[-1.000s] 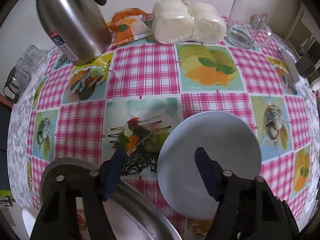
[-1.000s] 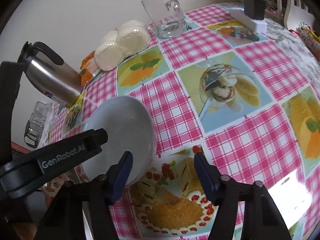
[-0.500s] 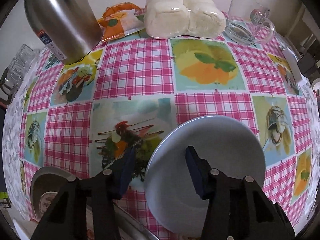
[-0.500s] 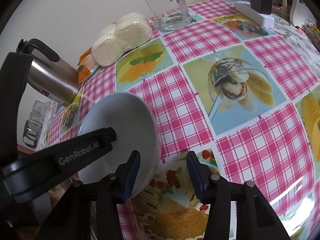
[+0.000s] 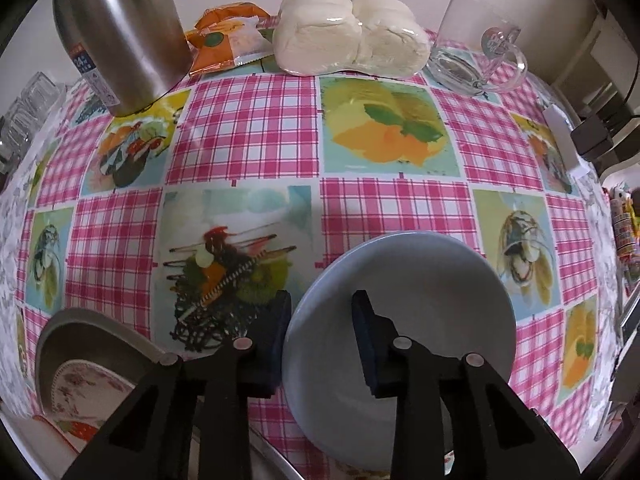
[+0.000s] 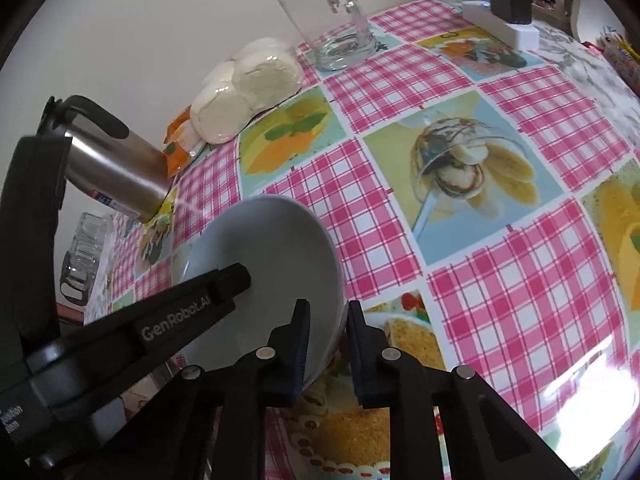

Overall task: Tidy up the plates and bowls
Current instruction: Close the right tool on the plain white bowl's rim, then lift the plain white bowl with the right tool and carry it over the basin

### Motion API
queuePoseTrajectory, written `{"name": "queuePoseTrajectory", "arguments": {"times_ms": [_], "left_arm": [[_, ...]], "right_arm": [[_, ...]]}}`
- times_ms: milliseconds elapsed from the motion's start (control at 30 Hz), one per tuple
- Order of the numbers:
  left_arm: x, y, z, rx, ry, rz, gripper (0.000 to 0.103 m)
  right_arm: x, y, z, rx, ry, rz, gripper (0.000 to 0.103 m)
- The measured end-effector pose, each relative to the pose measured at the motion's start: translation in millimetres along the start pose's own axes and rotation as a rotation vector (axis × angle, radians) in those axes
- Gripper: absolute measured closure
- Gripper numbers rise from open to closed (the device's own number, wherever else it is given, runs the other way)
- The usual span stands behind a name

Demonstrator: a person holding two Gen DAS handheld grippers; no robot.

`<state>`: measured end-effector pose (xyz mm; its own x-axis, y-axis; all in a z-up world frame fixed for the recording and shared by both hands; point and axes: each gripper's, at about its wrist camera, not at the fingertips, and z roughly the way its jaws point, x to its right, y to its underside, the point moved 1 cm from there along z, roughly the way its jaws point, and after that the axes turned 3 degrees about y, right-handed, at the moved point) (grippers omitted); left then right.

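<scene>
A light blue bowl [image 5: 432,312] stands on the checked tablecloth, and both grippers straddle its rim. My left gripper [image 5: 320,320] has the left rim between its closing jaws. Its outer pad lies against the rim, while the inner finger [image 5: 364,320] stands inside the bowl with a gap to the wall. In the right wrist view the same bowl [image 6: 264,256] has its right rim between the closing jaws of my right gripper [image 6: 328,328], and both pads sit against the wall. The left gripper's finger [image 6: 192,304] reaches into the bowl from the left.
A metal tray [image 5: 80,328] holding a flowered plate [image 5: 80,388] lies at the near left. At the back stand a steel thermos [image 5: 120,28], a snack packet [image 5: 228,36], wrapped buns [image 5: 348,36] and a glass mug [image 5: 476,44]. A white power strip [image 6: 500,24] is far right.
Both pairs of jaws have narrowed around the bowl's rim. The left gripper has come closer to the bowl, and the right fingers now meet the rim.
</scene>
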<state>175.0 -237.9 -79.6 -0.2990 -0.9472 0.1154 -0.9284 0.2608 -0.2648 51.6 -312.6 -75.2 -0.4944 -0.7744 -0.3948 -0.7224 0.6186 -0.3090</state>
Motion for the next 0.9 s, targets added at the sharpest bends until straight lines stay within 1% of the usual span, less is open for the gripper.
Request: {"name": "queuePoseTrajectory", "arguments": {"times_ms": [167,367,567,667,800,900], "left_arm": [[-0.9,6.4,-22.0,0.037,0.038,-0.010,0.070],[-5.9,10.3,-69.7,0.129,0.086,-0.017,0.070],[-16.0,19.9,-114.5,0.223,0.102,-0.013,0.070],[-21.9,25.8,-132.3,0.257,0.105,-0.013,0.070],[-39.4,40.0,-156.9,0.306,0.124,-0.038,0.070],[-51.6,49.9,-171.5,0.338,0.129,-0.053,0.070]], "right_arm": [[-0.6,-1.4,-18.3,0.025,-0.002,-0.008,0.083],[-12.2,-0.4,-46.5,0.061,-0.022,-0.036,0.083],[-31.8,7.6,-79.5,0.103,-0.049,-0.072,0.083],[-44.4,13.0,-95.6,0.124,-0.069,-0.094,0.083],[-59.9,21.8,-112.7,0.148,-0.091,-0.123,0.083],[-71.8,29.8,-120.6,0.149,-0.127,-0.140,0.083]]}}
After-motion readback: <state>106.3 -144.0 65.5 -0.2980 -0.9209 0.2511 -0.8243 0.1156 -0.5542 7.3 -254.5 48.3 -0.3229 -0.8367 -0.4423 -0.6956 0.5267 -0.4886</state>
